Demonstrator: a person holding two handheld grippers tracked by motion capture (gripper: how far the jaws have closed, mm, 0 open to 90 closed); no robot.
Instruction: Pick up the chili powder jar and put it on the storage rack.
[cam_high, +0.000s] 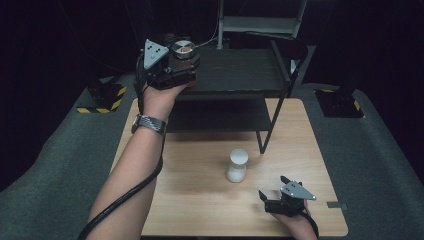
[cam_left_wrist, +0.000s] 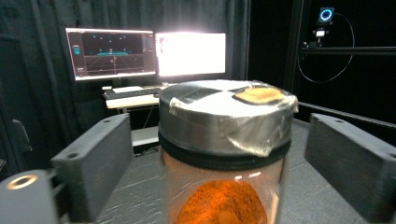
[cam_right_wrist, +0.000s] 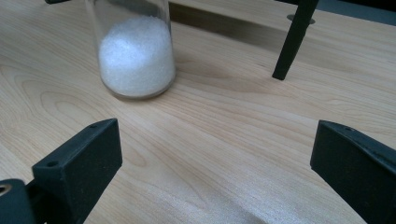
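A clear jar of orange powder (cam_left_wrist: 219, 200) with a taped silver lid (cam_high: 183, 48) stands on the left end of the black rack's top shelf (cam_high: 240, 70). My left gripper (cam_high: 181, 61) is raised to it. Its fingers (cam_left_wrist: 93, 158) stand on either side of the jar with a gap on each side, so it is open. A second jar, holding white powder (cam_high: 237, 165), stands on the wooden table (cam_high: 200, 200) near the middle. My right gripper (cam_high: 273, 187) rests low near the table's front right, open and holding nothing, with the white jar (cam_right_wrist: 135, 51) ahead of it to its left.
The black rack has a lower shelf (cam_high: 220, 115) over the table's far half, and a slanted leg (cam_high: 270, 130) comes down just behind the white jar. Grey padding (cam_high: 380, 150) surrounds the table. Monitors (cam_left_wrist: 144, 53) glow beyond the rack.
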